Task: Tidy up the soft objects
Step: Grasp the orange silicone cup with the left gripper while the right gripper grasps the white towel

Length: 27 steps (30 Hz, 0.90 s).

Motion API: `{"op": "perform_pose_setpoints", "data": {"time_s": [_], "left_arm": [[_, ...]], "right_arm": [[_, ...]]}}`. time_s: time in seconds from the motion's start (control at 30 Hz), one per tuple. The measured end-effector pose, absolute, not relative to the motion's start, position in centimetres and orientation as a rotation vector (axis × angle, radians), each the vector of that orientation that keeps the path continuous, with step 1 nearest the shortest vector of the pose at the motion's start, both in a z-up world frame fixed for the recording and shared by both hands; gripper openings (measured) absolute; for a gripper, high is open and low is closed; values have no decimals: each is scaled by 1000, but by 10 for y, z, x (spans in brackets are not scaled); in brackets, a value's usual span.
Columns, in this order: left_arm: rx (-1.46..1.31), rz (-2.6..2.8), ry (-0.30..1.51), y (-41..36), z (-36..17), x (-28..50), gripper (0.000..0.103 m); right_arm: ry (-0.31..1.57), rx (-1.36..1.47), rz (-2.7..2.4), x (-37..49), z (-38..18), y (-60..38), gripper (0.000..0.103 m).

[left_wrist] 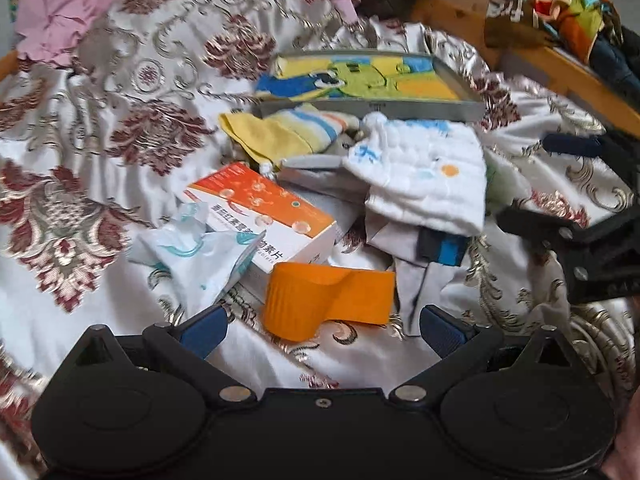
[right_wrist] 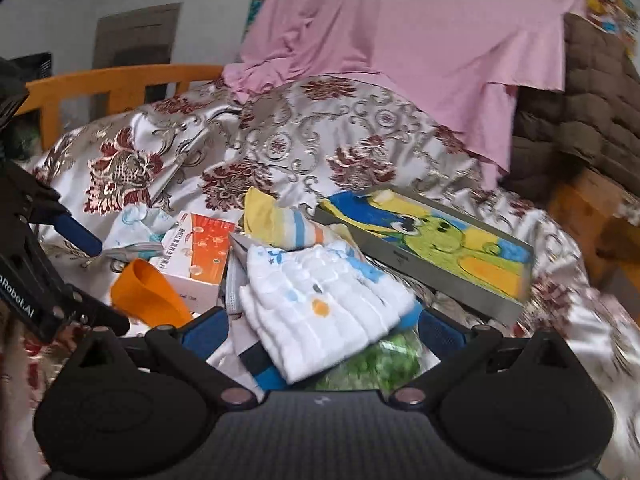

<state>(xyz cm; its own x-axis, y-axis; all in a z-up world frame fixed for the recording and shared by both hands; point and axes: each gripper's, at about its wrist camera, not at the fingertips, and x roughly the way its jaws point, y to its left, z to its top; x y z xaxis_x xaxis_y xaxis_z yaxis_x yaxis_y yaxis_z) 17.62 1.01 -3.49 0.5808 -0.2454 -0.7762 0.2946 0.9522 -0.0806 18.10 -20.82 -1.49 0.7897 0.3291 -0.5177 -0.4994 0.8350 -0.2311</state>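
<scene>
A pile of small items lies on a floral bedspread [left_wrist: 120,128]. On top is a white quilted cloth [left_wrist: 424,176] [right_wrist: 320,304], with a yellow striped cloth [left_wrist: 280,128] [right_wrist: 280,224] behind it and a grey garment [left_wrist: 404,256] beneath. A grey tray [left_wrist: 372,110] [right_wrist: 420,272] holds a folded cartoon-print cloth [left_wrist: 368,78]. My left gripper [left_wrist: 324,330] is open, with an orange plastic scoop [left_wrist: 320,300] [right_wrist: 148,292] just ahead of its fingers. My right gripper [right_wrist: 322,330] is open too, and the white quilted cloth lies between its blue pads.
An orange-and-white medicine box [left_wrist: 264,212] and a crumpled plastic wipes pack [left_wrist: 192,248] lie at the pile's left. A green-patterned bag [right_wrist: 380,360] shows under the white cloth. A pink sheet [right_wrist: 400,40], a brown quilted cushion [right_wrist: 592,100] and a wooden bed rail [right_wrist: 120,80] border the bed.
</scene>
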Motion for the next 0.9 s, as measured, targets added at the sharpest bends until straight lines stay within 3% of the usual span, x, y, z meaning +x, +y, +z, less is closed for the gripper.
{"op": "perform_pose_setpoints", "data": {"time_s": [0.2, 0.37, 0.57, 0.63, 0.7, 0.9], "left_arm": [[23, -357, 916, 13, -51, 197, 100], [-13, -375, 947, 17, -61, 209, 86], [-57, -392, 965, 21, -64, 212, 60], [-62, -394, 968, 21, -65, 212, 45], [-66, -396, 966, 22, -65, 212, 41], [-80, -400, 963, 20, -68, 215, 43]], "right_arm": [[497, -386, 499, 210, -35, -204, 103], [497, -416, 512, 219, -46, -198, 101], [518, -408, 491, 225, -48, -195, 89], [522, -415, 484, 225, -50, -195, 83], [522, -434, 479, 224, -51, -193, 78], [530, -440, 474, 221, -51, -189, 65]]}}
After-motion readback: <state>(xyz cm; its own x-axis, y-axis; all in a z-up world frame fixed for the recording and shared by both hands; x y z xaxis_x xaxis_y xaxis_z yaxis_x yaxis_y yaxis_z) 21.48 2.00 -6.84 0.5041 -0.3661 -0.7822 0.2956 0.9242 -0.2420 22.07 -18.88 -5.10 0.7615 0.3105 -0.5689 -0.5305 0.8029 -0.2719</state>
